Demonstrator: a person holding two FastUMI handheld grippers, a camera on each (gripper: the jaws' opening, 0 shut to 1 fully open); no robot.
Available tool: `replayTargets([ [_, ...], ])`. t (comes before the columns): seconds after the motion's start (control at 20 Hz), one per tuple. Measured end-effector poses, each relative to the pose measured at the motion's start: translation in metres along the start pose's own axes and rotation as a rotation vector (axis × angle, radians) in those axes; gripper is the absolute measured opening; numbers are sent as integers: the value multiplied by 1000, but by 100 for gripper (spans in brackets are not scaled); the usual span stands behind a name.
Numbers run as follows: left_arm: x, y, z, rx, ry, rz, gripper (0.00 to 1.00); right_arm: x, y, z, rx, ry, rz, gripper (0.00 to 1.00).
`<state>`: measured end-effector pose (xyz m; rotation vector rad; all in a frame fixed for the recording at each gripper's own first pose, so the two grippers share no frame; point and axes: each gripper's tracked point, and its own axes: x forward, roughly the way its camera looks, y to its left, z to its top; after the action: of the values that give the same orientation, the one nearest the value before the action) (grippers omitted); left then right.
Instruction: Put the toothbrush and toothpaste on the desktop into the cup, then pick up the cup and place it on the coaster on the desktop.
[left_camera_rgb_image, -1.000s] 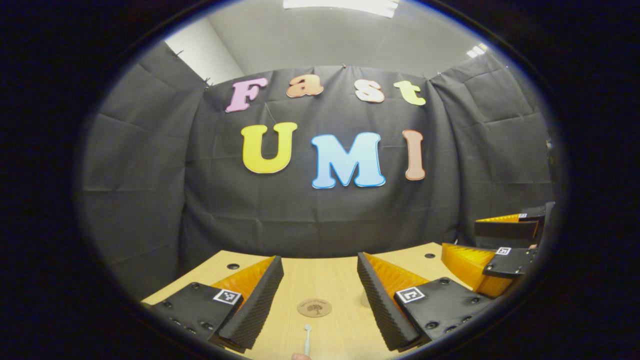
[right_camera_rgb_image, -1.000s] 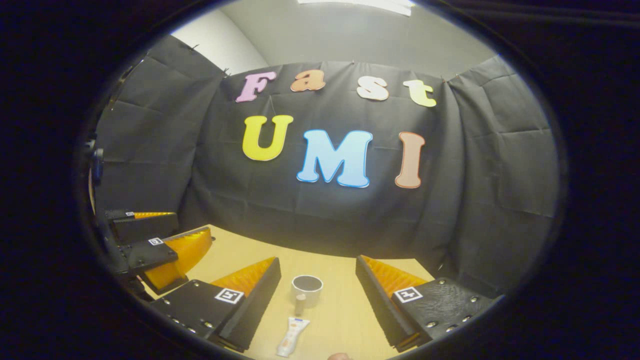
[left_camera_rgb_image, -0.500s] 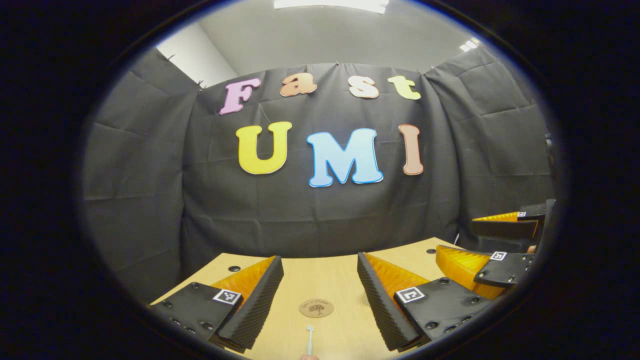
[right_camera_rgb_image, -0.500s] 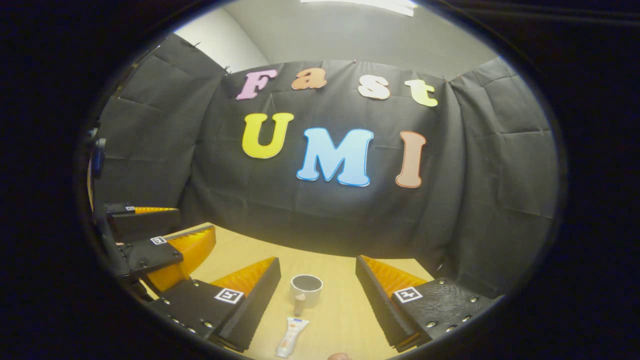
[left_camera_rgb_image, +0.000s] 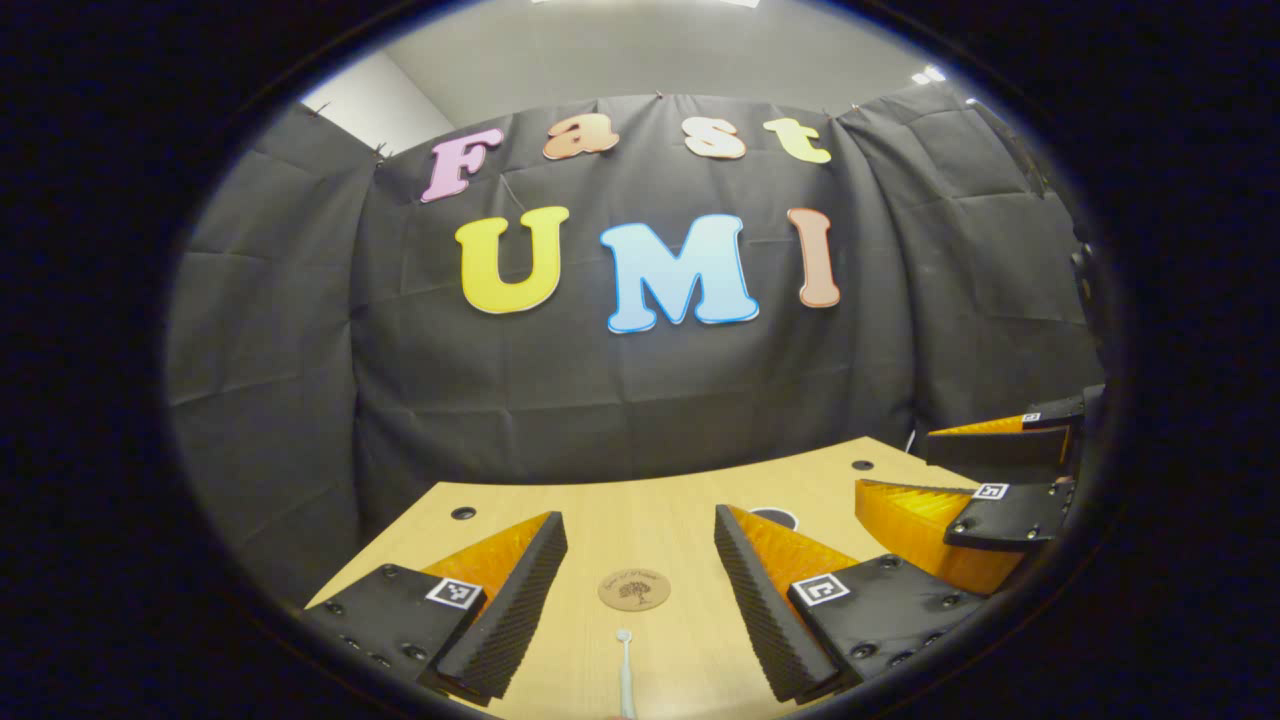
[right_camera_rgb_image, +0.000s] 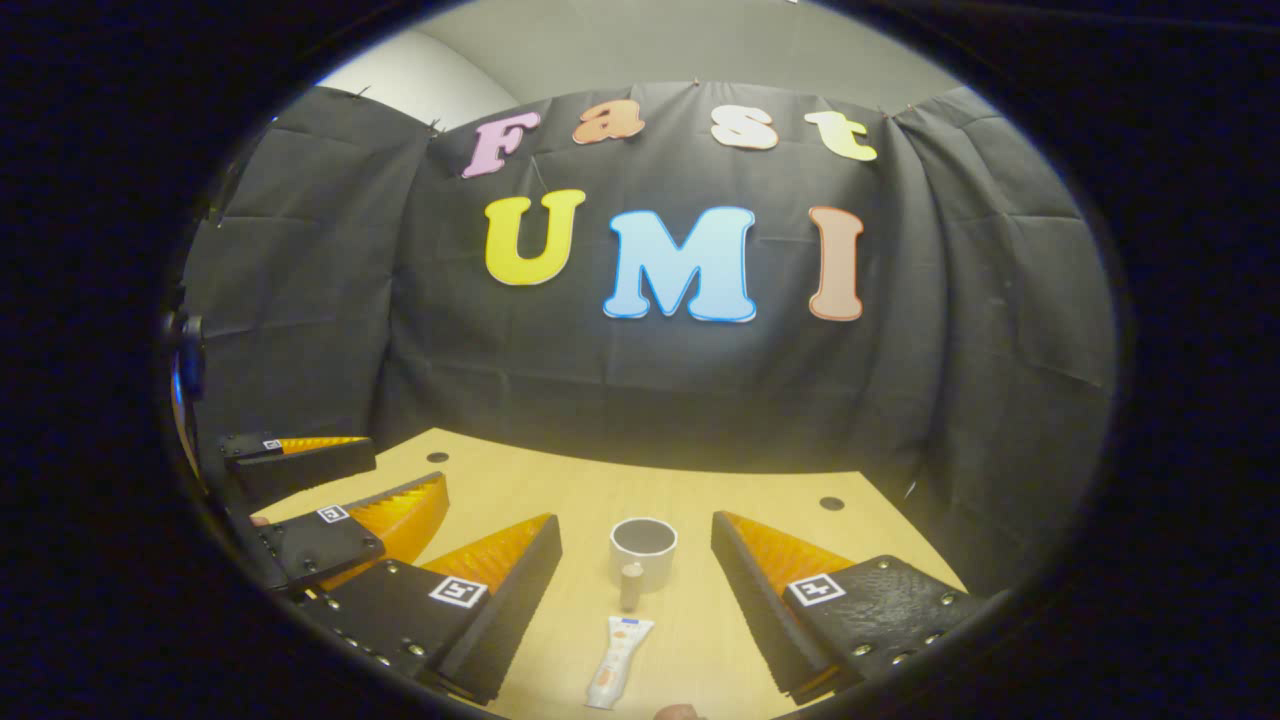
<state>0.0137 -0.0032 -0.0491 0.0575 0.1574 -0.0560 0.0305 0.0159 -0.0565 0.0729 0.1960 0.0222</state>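
A staged recording booth — black cloth wall (right_camera_rgb_image: 650, 380) pinned up around a bare wooden desktop (right_camera_rgb_image: 540, 490), plain grey ceiling (left_camera_rgb_image: 640, 50) above — no home.

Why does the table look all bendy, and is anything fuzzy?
In the left gripper view the fisheye lens bows the table's far edge; the toothbrush is small but sharp. In the right gripper view the table glows brightly under overhead light, and the cup and toothpaste look clear.
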Motion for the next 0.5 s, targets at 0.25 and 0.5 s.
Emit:
replayTargets([
  [0.25, 12, -3, -44, -73, 163, -10, 96, 21, 8, -38, 11, 135, 21, 94],
  [0.5, 22, 3, -97, -109, 355, 17, 96, 40, 15, -83, 21, 292, 44, 94],
])
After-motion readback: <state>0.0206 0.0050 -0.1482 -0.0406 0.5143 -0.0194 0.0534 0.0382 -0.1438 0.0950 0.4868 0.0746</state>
